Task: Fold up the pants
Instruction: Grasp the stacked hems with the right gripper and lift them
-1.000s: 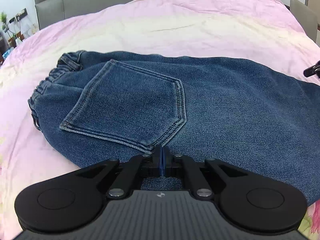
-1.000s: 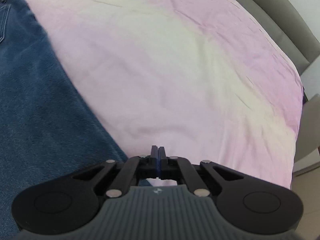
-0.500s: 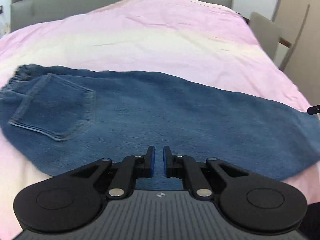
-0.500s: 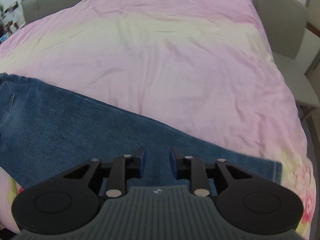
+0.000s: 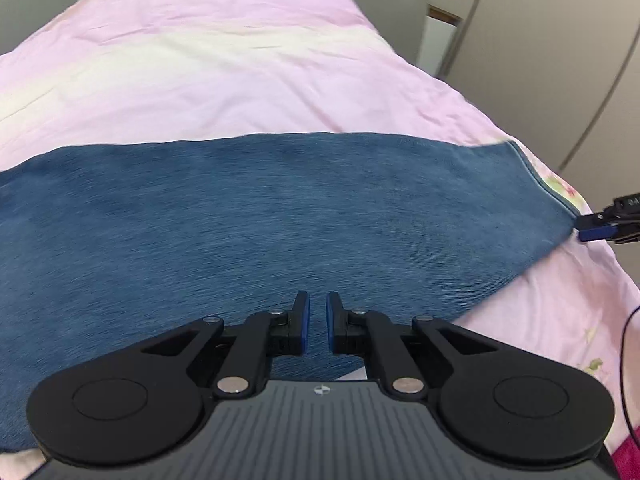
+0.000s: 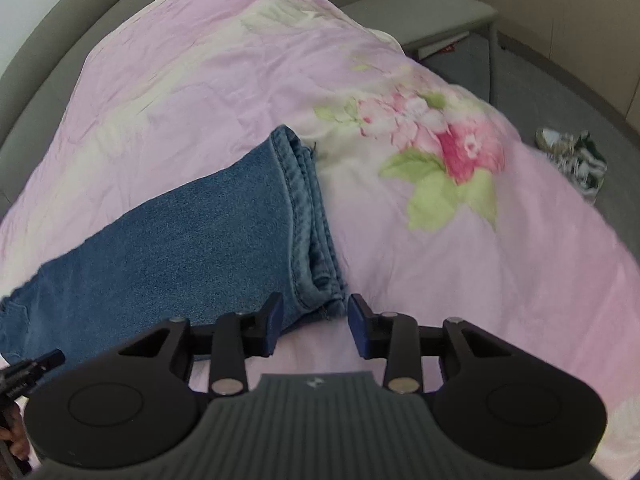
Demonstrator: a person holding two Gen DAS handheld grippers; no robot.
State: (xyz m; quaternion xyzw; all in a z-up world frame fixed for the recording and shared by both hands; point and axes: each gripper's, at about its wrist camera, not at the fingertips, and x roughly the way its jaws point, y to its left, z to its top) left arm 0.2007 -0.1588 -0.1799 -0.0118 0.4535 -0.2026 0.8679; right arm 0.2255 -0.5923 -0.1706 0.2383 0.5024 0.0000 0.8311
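Blue denim pants [image 5: 280, 208] lie flat across the pink bed cover [image 5: 200, 60], folded lengthwise. My left gripper [image 5: 317, 320] hovers over the middle of the leg, all but shut, with only a thin slit between its pads and nothing held. In the right wrist view the leg hem [image 6: 308, 208] runs down to its near corner. That corner sits between the pads of my right gripper [image 6: 316, 320], whose jaws are opening and do not press on the cloth. The right gripper's fingertip [image 5: 592, 228] shows at the hem in the left wrist view. The waistband is out of view.
The bed's right edge drops off just past the hem, with a flower print [image 6: 440, 148] on the cover there. A grey chair [image 5: 388, 0] and wardrobe doors [image 5: 540, 40] stand beyond. Shoes [image 6: 576, 160] lie on the floor.
Both grippers have swept right along the pants, from the waist and pocket toward the leg end. The right jaws have parted around the hem corner; the left pads have parted a sliver.
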